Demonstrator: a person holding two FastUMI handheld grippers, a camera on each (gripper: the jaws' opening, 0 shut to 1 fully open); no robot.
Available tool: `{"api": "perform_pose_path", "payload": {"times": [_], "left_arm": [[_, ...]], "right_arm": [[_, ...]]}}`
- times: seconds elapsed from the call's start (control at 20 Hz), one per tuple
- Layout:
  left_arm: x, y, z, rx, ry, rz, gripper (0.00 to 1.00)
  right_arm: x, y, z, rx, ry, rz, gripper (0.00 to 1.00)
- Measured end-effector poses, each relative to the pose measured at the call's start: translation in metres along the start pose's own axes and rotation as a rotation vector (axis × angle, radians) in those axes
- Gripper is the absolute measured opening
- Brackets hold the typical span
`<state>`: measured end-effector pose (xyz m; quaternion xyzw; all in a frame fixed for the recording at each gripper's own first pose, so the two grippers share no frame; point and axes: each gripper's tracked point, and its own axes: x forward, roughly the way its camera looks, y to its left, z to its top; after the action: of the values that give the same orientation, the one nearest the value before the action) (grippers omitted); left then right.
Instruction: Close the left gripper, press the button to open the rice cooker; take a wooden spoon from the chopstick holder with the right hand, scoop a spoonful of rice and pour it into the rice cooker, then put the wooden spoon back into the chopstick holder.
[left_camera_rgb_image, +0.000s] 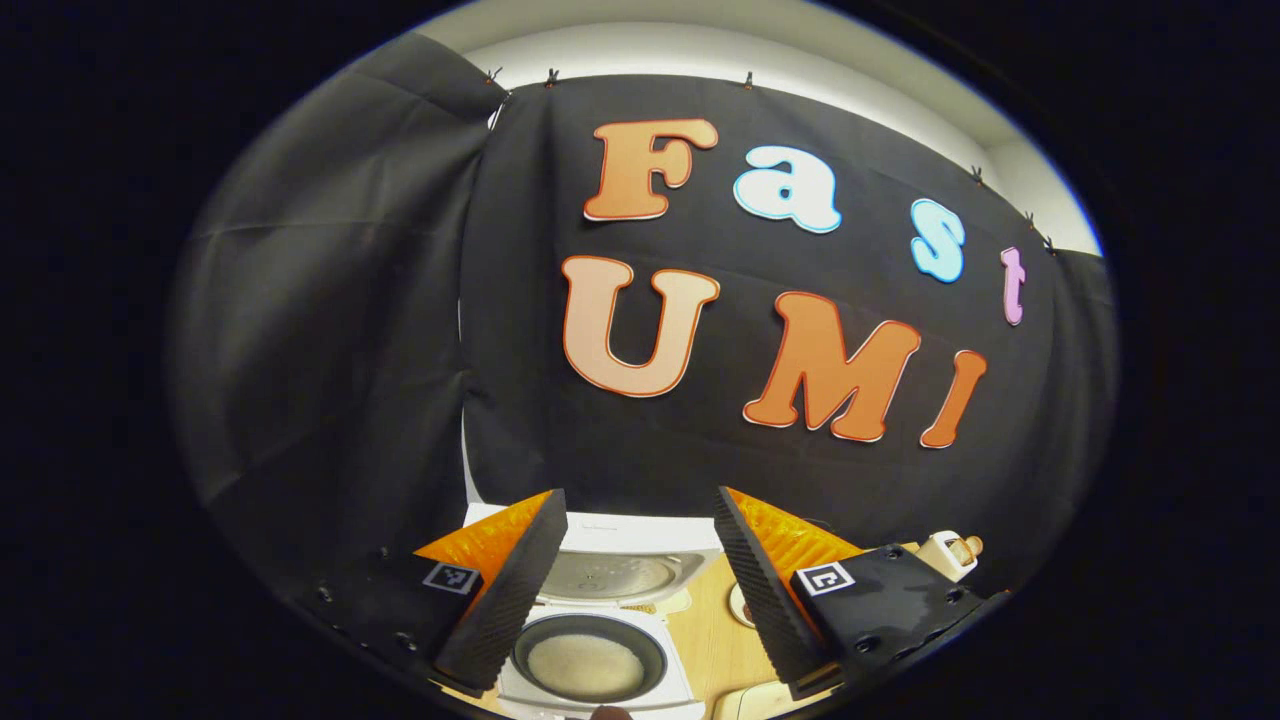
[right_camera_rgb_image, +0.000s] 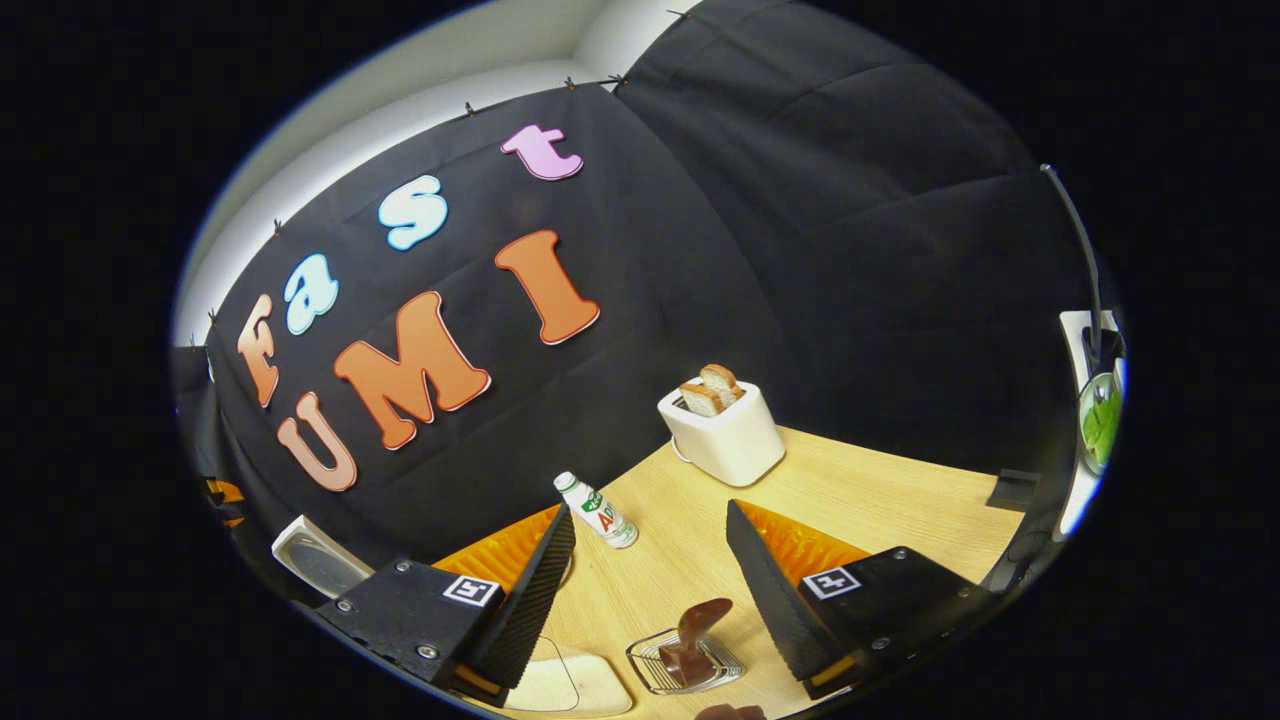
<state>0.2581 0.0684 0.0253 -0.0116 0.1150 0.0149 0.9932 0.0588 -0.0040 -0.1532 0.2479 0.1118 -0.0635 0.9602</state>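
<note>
The white rice cooker (left_camera_rgb_image: 680, 688) stands open below my left gripper (left_camera_rgb_image: 638, 492), its lid (left_camera_rgb_image: 620, 575) raised at the back. Its dark inner pot (left_camera_rgb_image: 585, 665) holds pale rice. The left gripper is open and holds nothing. In the right gripper view, a wire chopstick holder (right_camera_rgb_image: 655, 672) sits on the wooden table (right_camera_rgb_image: 880, 490) with the dark wooden spoon (right_camera_rgb_image: 697, 630) standing in it. My right gripper (right_camera_rgb_image: 650, 508) hangs open above it, apart from the spoon. The cooker's lid (right_camera_rgb_image: 320, 560) shows at the far left.
A white toaster (right_camera_rgb_image: 722, 435) with bread slices stands at the back by the cloth wall. A small white bottle (right_camera_rgb_image: 598, 510) lies near the left finger. A white dish (right_camera_rgb_image: 565, 685) sits left of the holder. A bowl of greens (right_camera_rgb_image: 1100, 420) is at the far right.
</note>
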Motion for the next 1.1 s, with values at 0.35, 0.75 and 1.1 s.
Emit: {"api": "perform_pose_path", "payload": {"times": [0.35,0.75,1.1], "left_arm": [[0.089,0.010,-0.028,0.010,0.146,0.042,0.99],[0.124,0.007,-0.036,0.032,0.148,0.053,1.00],[0.110,0.023,-0.058,0.153,0.200,0.080,1.00]], "right_arm": [[-0.003,-0.029,-0.004,0.047,0.000,-0.057,0.94],[0.005,-0.020,-0.010,0.040,0.032,-0.043,0.95],[0.015,-0.002,-0.007,0.014,0.059,-0.005,0.94]]}}
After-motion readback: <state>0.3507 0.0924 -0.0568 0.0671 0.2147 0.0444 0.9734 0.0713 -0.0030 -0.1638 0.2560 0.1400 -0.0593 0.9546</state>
